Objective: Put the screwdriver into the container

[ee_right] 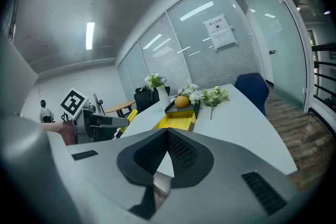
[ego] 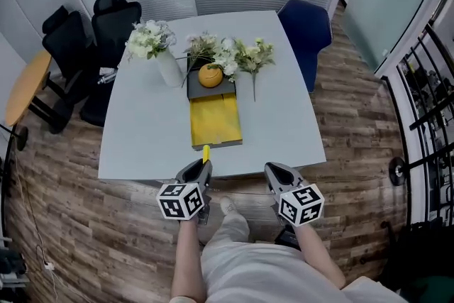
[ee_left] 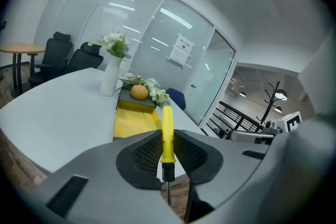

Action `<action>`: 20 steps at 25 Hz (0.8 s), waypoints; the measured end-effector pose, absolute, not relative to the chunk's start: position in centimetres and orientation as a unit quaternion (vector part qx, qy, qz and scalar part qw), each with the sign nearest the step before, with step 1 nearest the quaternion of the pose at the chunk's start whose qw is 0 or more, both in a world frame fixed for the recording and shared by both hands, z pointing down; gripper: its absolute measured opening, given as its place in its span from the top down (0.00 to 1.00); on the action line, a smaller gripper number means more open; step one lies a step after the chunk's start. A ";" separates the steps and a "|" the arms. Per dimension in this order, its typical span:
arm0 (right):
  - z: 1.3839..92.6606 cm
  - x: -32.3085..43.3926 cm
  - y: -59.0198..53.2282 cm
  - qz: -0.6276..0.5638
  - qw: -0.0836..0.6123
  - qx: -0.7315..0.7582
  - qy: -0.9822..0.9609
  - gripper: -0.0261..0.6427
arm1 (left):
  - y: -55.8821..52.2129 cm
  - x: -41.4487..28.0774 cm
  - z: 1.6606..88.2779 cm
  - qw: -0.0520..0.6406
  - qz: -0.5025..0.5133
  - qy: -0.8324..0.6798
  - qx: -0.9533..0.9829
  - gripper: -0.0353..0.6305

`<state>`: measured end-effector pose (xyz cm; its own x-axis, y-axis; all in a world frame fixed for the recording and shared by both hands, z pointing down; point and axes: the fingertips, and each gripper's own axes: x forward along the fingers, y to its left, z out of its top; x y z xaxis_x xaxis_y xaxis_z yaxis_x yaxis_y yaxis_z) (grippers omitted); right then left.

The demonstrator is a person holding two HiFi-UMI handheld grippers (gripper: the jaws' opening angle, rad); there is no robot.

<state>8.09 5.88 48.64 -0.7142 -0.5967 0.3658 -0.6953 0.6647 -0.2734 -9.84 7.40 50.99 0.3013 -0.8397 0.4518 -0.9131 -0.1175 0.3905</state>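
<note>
- The left gripper [ego: 201,171] is clamped on a yellow-handled screwdriver [ee_left: 167,136]. Its ribbed pads grip the plastic handle low down, near the black collar.
- The handle tip points forward over the near edge of the white table [ego: 142,131]. The thin metal shaft points back towards the person.
- The screwdriver hangs in the air just short of the yellow container [ego: 215,123]. This appears to be a shallow open tray, though its depth is hard to judge.
- An orange [ego: 210,75] sits in the dark section behind the yellow part, among flower sprigs.
- The right gripper [ego: 278,172] hovers beside the left one, jaws together on nothing.
- The tool is probably light and stiff. Its smooth round handle could twist between the pads, so the mid-handle is likely the safest place to hold it.
</note>
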 end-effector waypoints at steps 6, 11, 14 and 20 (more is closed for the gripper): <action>49.6 4.5 -1.3 0.211 0.135 0.363 -0.898 0.94 | 0.4 -13.4 52.4 0.330 0.066 -0.581 0.741 0.85; 50.9 1.7 -5.1 0.222 0.151 0.367 -0.891 0.94 | -4.2 -15.9 53.4 0.342 0.067 -0.568 0.745 0.85; 50.9 0.2 -7.1 0.221 0.151 0.372 -0.889 0.94 | -6.2 -17.4 54.1 0.349 0.065 -0.563 0.746 0.85; 50.8 -1.3 -9.6 0.214 0.150 0.385 -0.885 0.94 | -8.9 -19.0 54.5 0.354 0.063 -0.553 0.751 0.85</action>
<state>-1.31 -9.62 50.76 -0.6578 -0.6180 0.4305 -0.7464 0.6112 -0.2631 -19.02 -8.94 54.53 0.3805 -0.7862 0.4870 -0.8759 -0.1373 0.4626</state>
